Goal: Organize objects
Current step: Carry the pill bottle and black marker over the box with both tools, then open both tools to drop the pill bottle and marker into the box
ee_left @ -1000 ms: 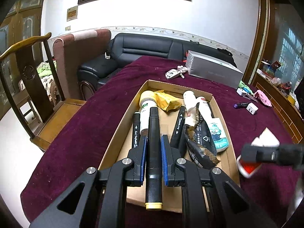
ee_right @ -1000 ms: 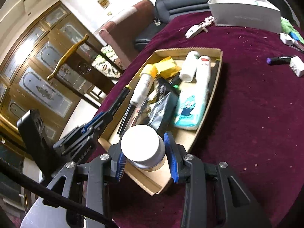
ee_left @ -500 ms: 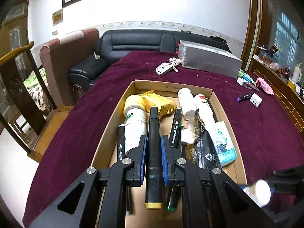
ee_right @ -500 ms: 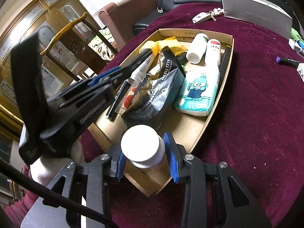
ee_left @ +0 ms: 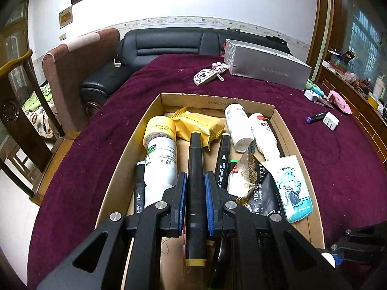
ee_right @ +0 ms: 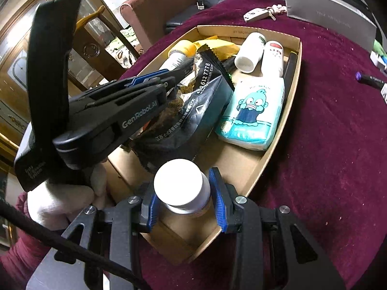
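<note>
An open cardboard box [ee_left: 217, 97] [ee_right: 300, 55] lies on the maroon tablecloth. It holds a yellow-capped white bottle [ee_left: 159, 159], a yellow snack pack [ee_left: 200, 125], black markers, two white bottles [ee_left: 238, 125], a black pouch [ee_right: 193, 111] and a blue cartoon tissue pack [ee_right: 254, 111]. Over the box's near half, my left gripper [ee_left: 194, 176] [ee_right: 154, 82] is shut on a black marker [ee_left: 195, 149] with a yellow end cap. My right gripper [ee_right: 181, 181] is shut on a white-capped jar [ee_right: 180, 183] above the box's near corner.
A key fob with keys [ee_left: 205, 76] and a long grey carton [ee_left: 266, 67] lie beyond the box. A purple-capped pen [ee_left: 314, 117] and a white plug [ee_left: 330, 120] sit to the right. A wooden chair [ee_left: 14, 111], armchair and black sofa stand past the left and far edges.
My left gripper has carried the marker from the box's left side to over its middle and lower. My right gripper has sunk with the jar toward the box's near corner.
</note>
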`<state>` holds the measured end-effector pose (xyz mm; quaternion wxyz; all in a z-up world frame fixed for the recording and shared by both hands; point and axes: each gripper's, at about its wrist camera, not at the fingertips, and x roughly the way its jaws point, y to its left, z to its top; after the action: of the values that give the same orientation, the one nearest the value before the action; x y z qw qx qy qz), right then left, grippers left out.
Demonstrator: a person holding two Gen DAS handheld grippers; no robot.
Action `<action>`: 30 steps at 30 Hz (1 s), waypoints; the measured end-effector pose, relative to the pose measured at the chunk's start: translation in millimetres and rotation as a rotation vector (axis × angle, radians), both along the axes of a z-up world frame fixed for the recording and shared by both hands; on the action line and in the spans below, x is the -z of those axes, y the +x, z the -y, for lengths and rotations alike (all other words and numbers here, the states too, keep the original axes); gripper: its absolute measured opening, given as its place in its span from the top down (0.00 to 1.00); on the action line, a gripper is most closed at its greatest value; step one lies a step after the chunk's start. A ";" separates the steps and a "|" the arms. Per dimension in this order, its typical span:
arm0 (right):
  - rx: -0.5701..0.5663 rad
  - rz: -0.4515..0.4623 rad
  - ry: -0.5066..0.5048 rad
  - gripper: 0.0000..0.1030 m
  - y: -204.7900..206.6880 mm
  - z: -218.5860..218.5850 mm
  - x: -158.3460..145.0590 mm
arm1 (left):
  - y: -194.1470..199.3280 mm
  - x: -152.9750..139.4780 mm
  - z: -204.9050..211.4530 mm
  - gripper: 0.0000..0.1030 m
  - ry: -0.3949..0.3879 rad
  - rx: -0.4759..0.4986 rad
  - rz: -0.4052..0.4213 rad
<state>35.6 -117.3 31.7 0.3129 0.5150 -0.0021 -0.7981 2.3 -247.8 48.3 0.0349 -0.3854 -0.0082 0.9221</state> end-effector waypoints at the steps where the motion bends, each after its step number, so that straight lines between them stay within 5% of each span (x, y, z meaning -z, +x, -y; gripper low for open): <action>1: -0.005 -0.003 0.003 0.65 0.6 0.7 -0.3 | 0.4 -0.2 -0.7 0.89 -0.006 0.001 0.000; 9: -0.039 0.000 0.011 0.65 9.2 9.0 0.9 | -0.4 0.1 1.0 0.86 -0.013 -0.015 0.005; 13: -0.035 0.005 0.004 0.65 11.8 8.0 0.8 | 1.4 -1.6 1.5 0.65 -0.016 -0.025 0.000; 30: 0.025 -0.049 -0.091 0.59 25.0 -30.3 -28.8 | 41.4 -55.1 -28.0 0.50 -0.095 -0.014 -0.130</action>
<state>60.6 -87.0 60.5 0.3259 0.4807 -0.0370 -0.8132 43.7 -219.8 103.4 0.0105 -0.3257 0.0350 0.9448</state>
